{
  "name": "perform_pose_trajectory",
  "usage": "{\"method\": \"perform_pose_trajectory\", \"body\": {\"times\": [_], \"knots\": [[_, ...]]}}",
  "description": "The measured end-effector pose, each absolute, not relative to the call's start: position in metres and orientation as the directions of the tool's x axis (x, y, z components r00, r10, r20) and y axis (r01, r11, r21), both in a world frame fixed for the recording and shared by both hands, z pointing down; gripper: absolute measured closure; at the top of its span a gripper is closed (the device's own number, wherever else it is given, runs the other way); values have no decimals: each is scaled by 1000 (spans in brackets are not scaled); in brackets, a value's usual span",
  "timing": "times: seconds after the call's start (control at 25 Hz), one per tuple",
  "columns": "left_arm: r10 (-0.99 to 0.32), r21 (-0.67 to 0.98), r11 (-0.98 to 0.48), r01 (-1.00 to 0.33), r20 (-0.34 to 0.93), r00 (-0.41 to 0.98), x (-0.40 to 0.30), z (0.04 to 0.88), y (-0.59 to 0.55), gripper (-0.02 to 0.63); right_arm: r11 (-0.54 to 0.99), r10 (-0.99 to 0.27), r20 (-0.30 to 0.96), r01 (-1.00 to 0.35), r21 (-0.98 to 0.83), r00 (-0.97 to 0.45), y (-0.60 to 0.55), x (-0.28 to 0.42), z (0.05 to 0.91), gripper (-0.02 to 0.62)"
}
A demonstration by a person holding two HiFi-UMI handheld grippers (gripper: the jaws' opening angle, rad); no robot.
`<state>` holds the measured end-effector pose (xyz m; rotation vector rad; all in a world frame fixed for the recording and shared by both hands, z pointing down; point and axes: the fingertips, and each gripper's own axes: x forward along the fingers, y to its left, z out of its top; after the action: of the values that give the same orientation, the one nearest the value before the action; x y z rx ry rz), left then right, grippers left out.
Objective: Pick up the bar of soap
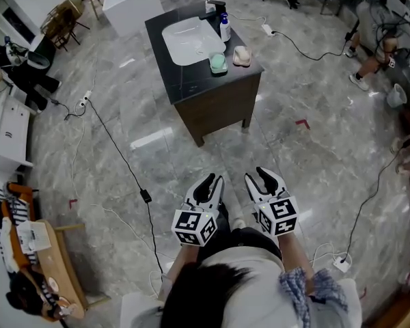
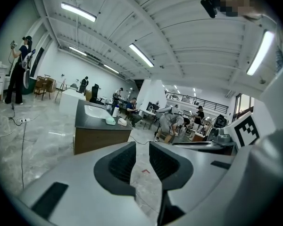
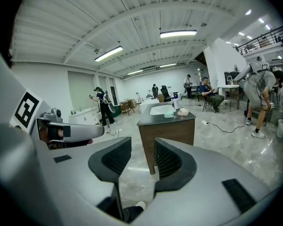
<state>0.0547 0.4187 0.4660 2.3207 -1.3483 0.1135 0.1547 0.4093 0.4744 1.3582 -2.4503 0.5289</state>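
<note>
Two grippers low in the head view, side by side over grey marble floor (image 1: 123,135): left gripper (image 1: 210,185) and right gripper (image 1: 263,181), each with its marker cube nearest the person, both pointing toward a dark-topped vanity cabinet (image 1: 191,80) well ahead. On the top: white basin (image 1: 188,39), pump bottle (image 1: 224,27) behind it, and on the front edge the pale green bar of soap (image 1: 218,62); can't separate bar from dish at this range. Just right of it, a pinkish lump (image 1: 242,55), not identifiable. Soap is well apart from both grippers. Black cable (image 1: 116,149) runs across the floor left of the cabinet, red tape mark (image 1: 301,123) to its right. Left gripper view: left gripper (image 2: 141,155) has its jaws slightly apart, narrow gap, only floor showing through, nothing held. Cabinet (image 2: 101,140) is far off up-left, soap (image 2: 111,121) on its near corner with the pale lump (image 2: 122,122) beside it. Person (image 2: 17,69) stands at far left. Right gripper view: right gripper (image 3: 142,157) has its jaws part-open, a wider gap than the left, empty, with floor and the cabinet leg between them. Cabinet (image 3: 172,135) is straight ahead, soap (image 3: 168,114) on the front edge, lump (image 3: 182,111) to its right, bottle (image 3: 176,102) behind. Bent-over person (image 3: 257,93) at right.
</note>
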Motion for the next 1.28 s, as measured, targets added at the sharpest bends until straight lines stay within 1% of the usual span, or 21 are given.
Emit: {"method": "perform_pose_trajectory", "body": {"times": [0.32,0.6,0.76,1.04,1.28], "knots": [[-800,349,-434,-830,273,534,29,460,365,522,488,-747,423,-855,-177,-513,364,127,470,437],[-774,337,-475,-813,279,568,15,461,325,522,457,-761,441,-875,-156,-476,331,112,471,437],[-757,333,-501,-799,279,591,10,460,307,522,437,-768,446,-885,-161,-461,314,102,472,437],[-741,335,-517,-788,286,607,-11,461,279,522,450,-756,437,-871,-196,-488,290,64,473,437],[-739,331,-521,-787,286,610,-29,459,261,522,425,-774,433,-885,-187,-463,271,57,472,437]]}}
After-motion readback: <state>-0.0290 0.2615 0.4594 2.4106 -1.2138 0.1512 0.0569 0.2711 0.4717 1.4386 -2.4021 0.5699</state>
